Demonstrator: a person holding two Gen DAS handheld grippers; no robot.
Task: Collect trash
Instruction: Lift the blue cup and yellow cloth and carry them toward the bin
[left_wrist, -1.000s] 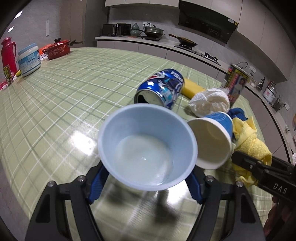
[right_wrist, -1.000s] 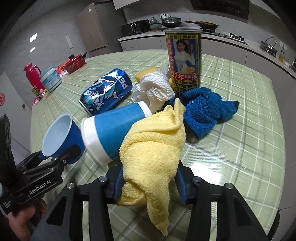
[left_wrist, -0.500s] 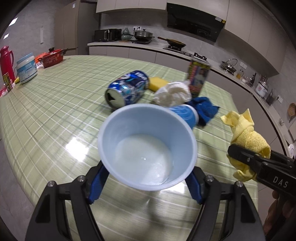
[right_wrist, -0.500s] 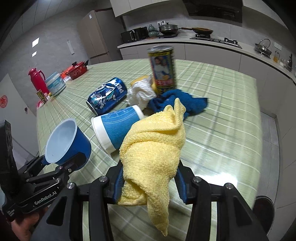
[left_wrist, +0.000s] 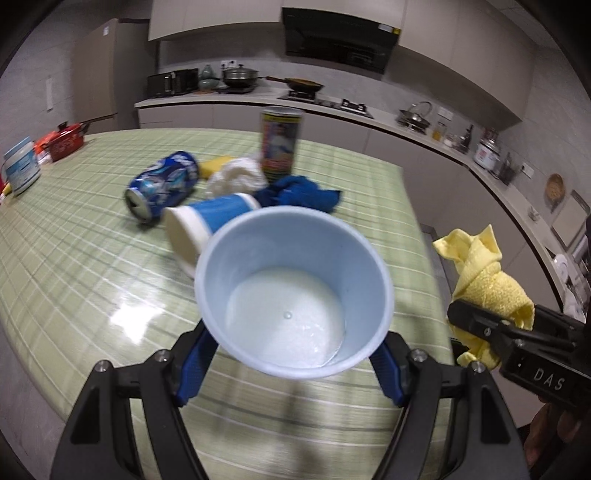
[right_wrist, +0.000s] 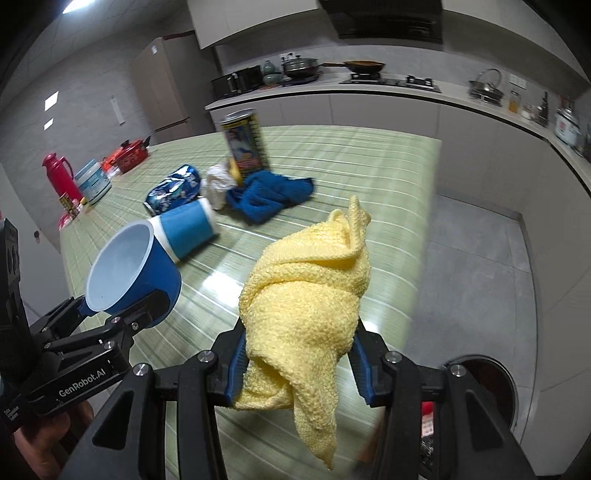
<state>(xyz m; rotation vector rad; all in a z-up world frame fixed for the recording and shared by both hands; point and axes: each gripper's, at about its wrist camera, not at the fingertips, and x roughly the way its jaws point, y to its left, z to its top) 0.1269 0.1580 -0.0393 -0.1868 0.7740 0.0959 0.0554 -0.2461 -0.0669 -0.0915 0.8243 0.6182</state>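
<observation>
Both tools grip: my left tool (left_wrist: 291, 363) clamps the light-blue plastic cup (left_wrist: 293, 291), my right tool (right_wrist: 295, 363) the yellow knitted cloth (right_wrist: 310, 291).

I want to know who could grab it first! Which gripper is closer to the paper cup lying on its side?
Left. The left gripper, holding the blue plastic cup, is just in front of the paper cup. The right gripper, holding the yellow cloth, is farther off toward the table edge.

A green plaid tablecloth (left_wrist: 92, 258) covers the table. At its far left stand a red thermos (right_wrist: 61, 177), a white tub (left_wrist: 20, 166) and a red pot (left_wrist: 68, 136). A wok (right_wrist: 365, 66) sits on the rear counter.
</observation>
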